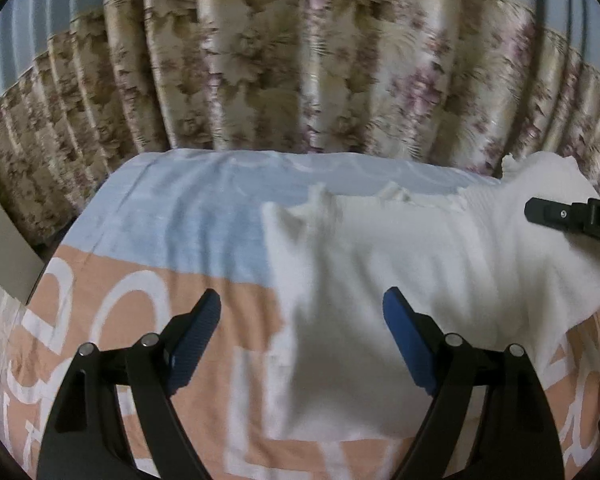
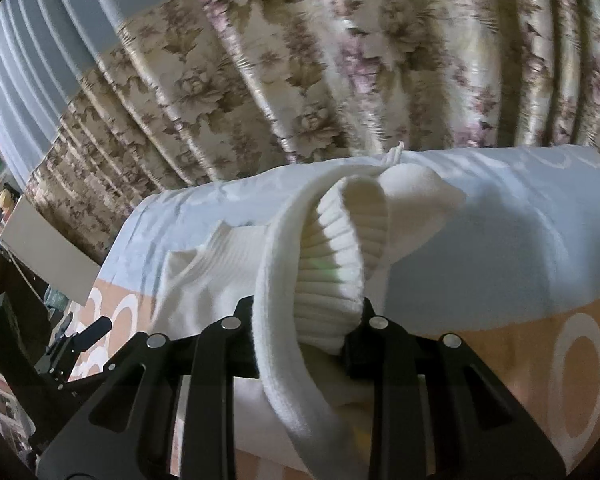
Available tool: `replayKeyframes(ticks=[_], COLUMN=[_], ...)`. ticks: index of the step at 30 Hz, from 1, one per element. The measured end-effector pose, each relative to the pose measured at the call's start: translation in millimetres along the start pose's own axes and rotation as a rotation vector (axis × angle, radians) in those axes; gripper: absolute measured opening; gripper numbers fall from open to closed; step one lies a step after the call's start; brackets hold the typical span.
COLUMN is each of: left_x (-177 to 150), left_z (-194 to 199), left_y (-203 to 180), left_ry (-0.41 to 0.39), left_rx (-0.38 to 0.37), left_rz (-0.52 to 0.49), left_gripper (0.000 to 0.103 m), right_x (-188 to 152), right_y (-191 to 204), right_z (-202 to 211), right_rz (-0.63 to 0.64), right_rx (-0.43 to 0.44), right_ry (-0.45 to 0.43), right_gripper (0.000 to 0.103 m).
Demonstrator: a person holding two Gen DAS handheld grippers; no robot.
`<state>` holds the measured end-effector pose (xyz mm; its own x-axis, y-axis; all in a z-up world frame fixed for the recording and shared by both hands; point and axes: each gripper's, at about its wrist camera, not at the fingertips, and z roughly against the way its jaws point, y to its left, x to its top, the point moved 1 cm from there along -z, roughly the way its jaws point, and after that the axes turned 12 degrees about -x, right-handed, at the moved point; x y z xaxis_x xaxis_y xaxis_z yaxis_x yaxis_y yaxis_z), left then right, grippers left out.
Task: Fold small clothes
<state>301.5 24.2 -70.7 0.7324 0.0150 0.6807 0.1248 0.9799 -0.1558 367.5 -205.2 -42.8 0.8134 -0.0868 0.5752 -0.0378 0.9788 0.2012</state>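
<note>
A white knitted garment (image 1: 380, 264) lies spread on the bed's blue and peach sheet (image 1: 160, 232). My left gripper (image 1: 302, 312) hovers over the garment's left part with its blue pads (image 1: 408, 340) far apart and nothing between them. In the right wrist view my right gripper (image 2: 306, 320) is shut on a thick bunched fold of the white garment (image 2: 340, 240), whose ribbed edge stands up between the fingers. The right gripper's black body (image 1: 568, 218) enters the left wrist view at the right edge, over the lifted cloth. The left gripper (image 2: 88, 332) shows low at the left in the right wrist view.
A flowered curtain (image 1: 280, 60) hangs right behind the bed's far edge. A pale flat board (image 2: 48, 256) leans at the bed's left side, with dark clutter (image 2: 8, 320) below it. The sheet carries large white ring patterns (image 2: 576, 384).
</note>
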Motion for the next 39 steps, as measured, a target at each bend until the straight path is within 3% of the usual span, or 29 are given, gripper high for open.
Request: replayKeyframes(ticks=[13,15,20,26,29,39], left_x=[-17,-19,-21,-18,-12,6], left_z=[12,13,15,18,22,41], left_y=[73,80,85,71,51,-23], left_ry=[0.005,0.005,0.007,-0.008,-0.021,-0.071], left_rx=[0.042,0.046,0.049,0.027,0.001,-0.130], left_rz=[0.089,0.098,0.111,0.096,0.076,-0.003], left_gripper=[0.084,0.084,0.084,0.084,0.084,0.084], right_x=[-17,-22,-22,-6,-2,-26], right_y=[105,117,133,100,70,-16], right_z=[-53,-55,-41,-9,3,21], right_rz=[0.133,0.154,0.182,0.105,0.066,-0.025], right_rx=[0.038,0.068,0.129,0.138,0.099,0.013], right_ry=[0.087,0.093,0.056,-0.016,-0.027,-0.016], right_gripper=[0.032,0.036,0.037,0.037,0.037,0.037])
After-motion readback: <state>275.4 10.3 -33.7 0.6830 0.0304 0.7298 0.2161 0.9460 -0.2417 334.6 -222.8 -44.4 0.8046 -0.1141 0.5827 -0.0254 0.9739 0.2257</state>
